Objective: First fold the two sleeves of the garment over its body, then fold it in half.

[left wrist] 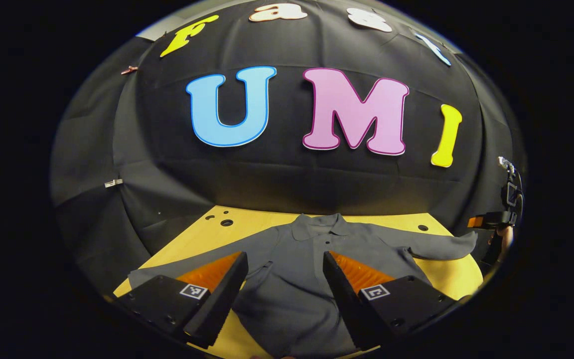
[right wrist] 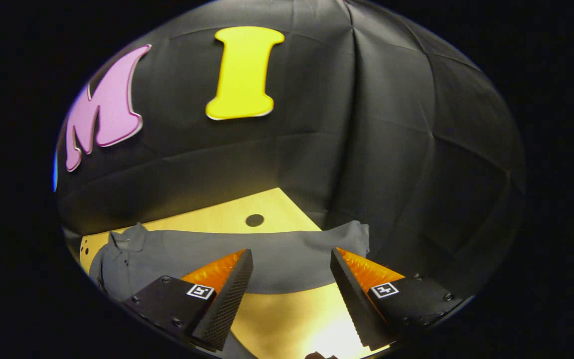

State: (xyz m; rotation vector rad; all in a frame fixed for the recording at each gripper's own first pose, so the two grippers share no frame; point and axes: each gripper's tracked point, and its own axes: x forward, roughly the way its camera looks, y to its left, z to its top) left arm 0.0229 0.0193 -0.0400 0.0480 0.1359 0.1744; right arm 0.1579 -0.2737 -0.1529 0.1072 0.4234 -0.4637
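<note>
The grey collared garment lies flat and face up on the yellow counter, collar toward the booth's black cloth wall, both sleeves stretched out sideways — nothing folded yet. In the left gripper view the left tongs hang above the shirt's body, spread wide with nothing between them, the button placket running straight ahead between the two fingers. In the right gripper view the right tongs are likewise spread and empty, and the right sleeve lies directly ahead, its long axis crossing from one finger to the other, its cuff near the counter's edge by the wall. That sleeve is plainly nearer the right tongs, so the first fold likely falls to them: down onto the cuff end, then across toward the collar. The far sleeve stays closer to the left tongs. The counter is smooth wood with a few round holes, hemmed closely by the cloth.
</note>
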